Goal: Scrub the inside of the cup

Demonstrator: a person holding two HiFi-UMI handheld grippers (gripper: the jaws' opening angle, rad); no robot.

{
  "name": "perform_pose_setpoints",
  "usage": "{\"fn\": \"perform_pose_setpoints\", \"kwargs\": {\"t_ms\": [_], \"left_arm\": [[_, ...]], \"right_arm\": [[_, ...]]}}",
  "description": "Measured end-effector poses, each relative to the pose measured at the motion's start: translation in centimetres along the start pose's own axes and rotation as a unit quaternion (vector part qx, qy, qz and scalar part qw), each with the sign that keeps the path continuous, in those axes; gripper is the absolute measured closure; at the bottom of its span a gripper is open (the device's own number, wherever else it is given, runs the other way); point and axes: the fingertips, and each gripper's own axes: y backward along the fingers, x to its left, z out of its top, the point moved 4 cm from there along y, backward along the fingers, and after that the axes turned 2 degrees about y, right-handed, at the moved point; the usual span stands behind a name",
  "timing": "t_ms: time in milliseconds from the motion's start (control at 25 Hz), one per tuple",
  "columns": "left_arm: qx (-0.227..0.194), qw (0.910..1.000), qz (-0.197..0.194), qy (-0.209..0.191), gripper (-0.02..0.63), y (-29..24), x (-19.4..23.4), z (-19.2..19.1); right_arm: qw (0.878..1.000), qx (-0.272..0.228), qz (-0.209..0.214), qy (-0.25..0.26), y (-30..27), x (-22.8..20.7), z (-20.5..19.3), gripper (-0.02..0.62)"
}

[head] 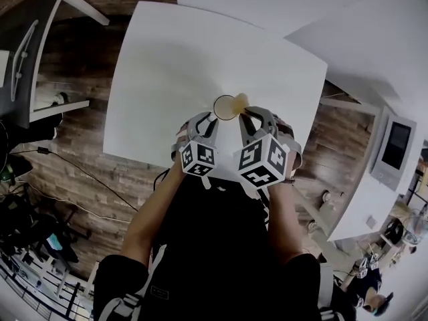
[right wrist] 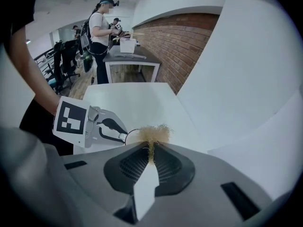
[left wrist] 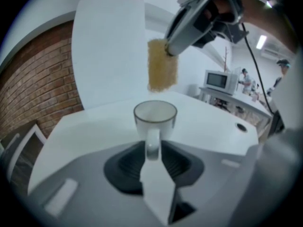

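Upright on the table [left wrist: 94, 122], toward the person's side, the cup [left wrist: 155, 113] is shown w/ its handle [left wrist: 152, 144] turned back at the L gripper [head: 211, 118]. That lets it be steadied from the side while the mouth is left free. The handle is framed btwn the L jaws, which stand apart, pads seemingly off it, so this is judged a loose guard rather than a clamp. The sponge [left wrist: 162, 66] is pinched by its top edge in the R gripper [left wrist: 168, 48], jaws clamped thin on it, so most of it hangs free below as the scrubbing face. It is held in the air just above and beyond the rim, clear of the cup and not inside it, approx. lined up for a straight drop. The cup's inside is seen pale, and no suds or water can be made out. Whether scrubbing is finished or about to begin cannot be told.
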Motion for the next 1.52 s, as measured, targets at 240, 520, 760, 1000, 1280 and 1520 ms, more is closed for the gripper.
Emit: {"fn": "perform_pose_setpoints", "kwargs": {"t_ms": [240, 520, 760, 1000, 1280, 1520], "left_arm": [[-0.004, 0.9997, 0.021, 0.013, 0.483, 2.1, 0.1, 0.8], [-0.054, 0.9969, 0.046, 0.033, 0.483, 7.7, -0.5, 4.5], [-0.165, 0.9820, 0.081, 0.043, 0.496, 13.9, -0.9, 11.5], [-0.258, 0.9570, 0.114, 0.067, 0.601, 19.2, -1.3, 15.4], [-0.272, 0.9486, 0.145, 0.070, 0.603, 20.3, -2.2, 15.3], [-0.275, 0.9500, 0.138, 0.054, 0.603, 20.0, -4.2, 15.4]], "right_arm": [[0.992, -0.095, -0.032, -0.081, 3.3, -1.2, -0.8, 0.562], [0.937, -0.284, -0.029, -0.201, 7.6, -2.3, -2.4, 0.563], [0.885, -0.379, -0.074, -0.261, 11.7, -2.1, -4.7, 0.561], [0.854, -0.423, -0.115, -0.279, 15.0, -1.0, -5.8, 0.561], [0.845, -0.432, -0.132, -0.286, 16.1, 0.6, -6.4, 0.561], [0.847, -0.434, -0.127, -0.281, 16.3, 1.6, -7.1, 0.561]]}}
